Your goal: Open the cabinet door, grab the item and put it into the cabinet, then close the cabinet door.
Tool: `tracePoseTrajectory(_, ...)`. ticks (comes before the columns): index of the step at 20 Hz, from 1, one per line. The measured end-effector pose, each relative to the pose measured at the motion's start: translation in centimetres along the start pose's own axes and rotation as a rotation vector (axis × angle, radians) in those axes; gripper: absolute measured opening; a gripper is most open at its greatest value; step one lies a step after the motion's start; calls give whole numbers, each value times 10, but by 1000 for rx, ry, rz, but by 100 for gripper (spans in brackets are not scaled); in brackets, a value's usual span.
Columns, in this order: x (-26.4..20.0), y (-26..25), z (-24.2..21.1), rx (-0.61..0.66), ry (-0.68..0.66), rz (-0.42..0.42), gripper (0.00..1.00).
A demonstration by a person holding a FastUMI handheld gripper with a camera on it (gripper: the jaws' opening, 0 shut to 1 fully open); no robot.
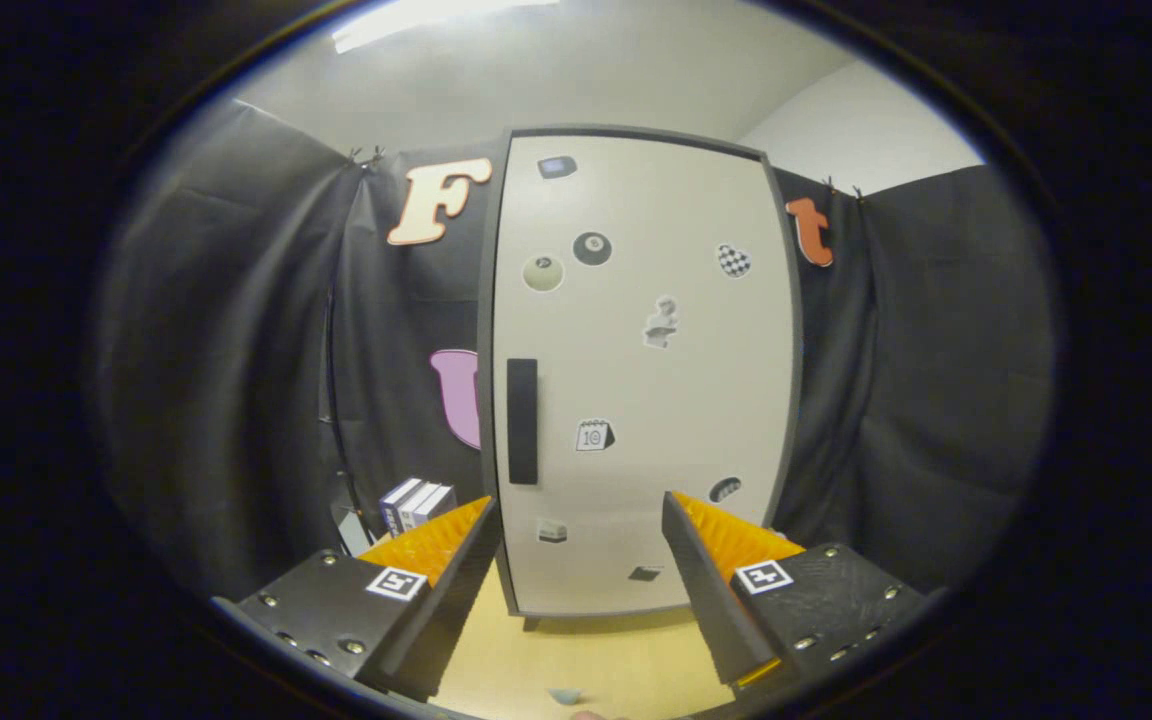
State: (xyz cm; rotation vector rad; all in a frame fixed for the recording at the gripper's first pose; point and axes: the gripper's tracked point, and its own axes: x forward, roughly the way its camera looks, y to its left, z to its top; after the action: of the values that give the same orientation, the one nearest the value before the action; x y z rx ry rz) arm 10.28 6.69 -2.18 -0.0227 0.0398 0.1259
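At the far left, beside the cabinet and low against the black cloth wall, stands a small box with white and dark blue faces; its print is too small to read. It sits just beyond the left finger of the tongs, on the pale wooden tabletop.

The tongs are released, the two fingers spread wide with nothing between them but bare tabletop and the lower part of the cabinet door. Each finger carries a small square black-and-white marker on its top.

The cabinet stands upright straight ahead, beyond the fingers, with its light door shut inside a dark grey frame. A dark vertical handle is set near the door's left edge, at about mid-height. Stickers are scattered over the door: two billiard balls, one pale and one black, a checkered heart, and a calendar page showing the number 10. Other stickers are too small to tell.

What is inside the cabinet cannot be seen.
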Motion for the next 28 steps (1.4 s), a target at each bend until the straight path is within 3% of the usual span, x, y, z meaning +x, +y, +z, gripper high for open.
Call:
tracePoseTrajectory(8, 96, 40, -8, 6, 11, 79, 96)
tracePoseTrajectory(15, 147, 48, -9, 36, 16, 73, 96)
tracePoseTrajectory(23, 167, 53, -7, 71, 30, 58, 56)
tracePoseTrajectory(27, 166, 57, -9, 72, 37, 58, 30)
tracePoseTrajectory(28, 165, 58, -8, 69, 31, 59, 30)
